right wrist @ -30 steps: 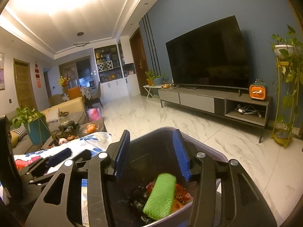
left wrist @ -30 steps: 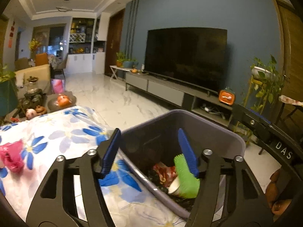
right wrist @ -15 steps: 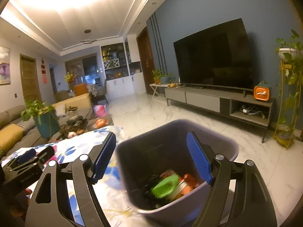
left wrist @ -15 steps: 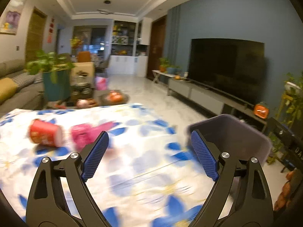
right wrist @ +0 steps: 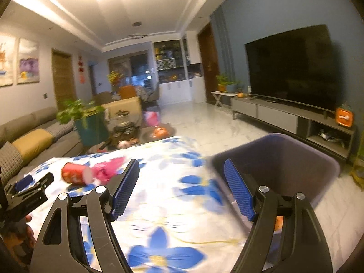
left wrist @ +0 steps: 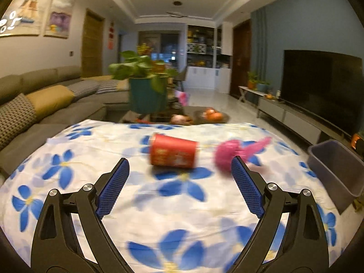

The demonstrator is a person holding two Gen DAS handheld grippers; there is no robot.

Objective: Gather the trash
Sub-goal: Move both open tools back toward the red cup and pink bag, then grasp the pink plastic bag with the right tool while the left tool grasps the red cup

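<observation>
Left wrist view: left gripper (left wrist: 179, 177) over the flowered cloth (left wrist: 91, 159) covering the table. Its jaws have just been opening and stand wide apart, with nothing between the blue pads (left wrist: 113, 188). Ahead of the fingertips, a red paper cup (left wrist: 174, 153) lies on its side on the cloth. Just to its right lies a crumpled pink wrapper (left wrist: 232, 152), partly hidden behind the right-hand pad. Both items blurred. Grey trash bin (left wrist: 336, 168) at the table's right edge; its inside is not visible from this angle. Beyond the table: potted plant (left wrist: 145, 84), sofa (left wrist: 45, 104), television (left wrist: 318, 88).

Right wrist view: right gripper (right wrist: 182, 186) above the cloth near the table's right edge. Its jaws have also just been opening, now apart, nothing between them. The bin's rim (right wrist: 277, 137) sits behind the right-hand finger; contents mostly hidden. Cup and pink wrapper lie together at far left of the cloth, touching or overlapping. The left gripper shows at the left margin, a hand (right wrist: 28, 232) below it.
</observation>
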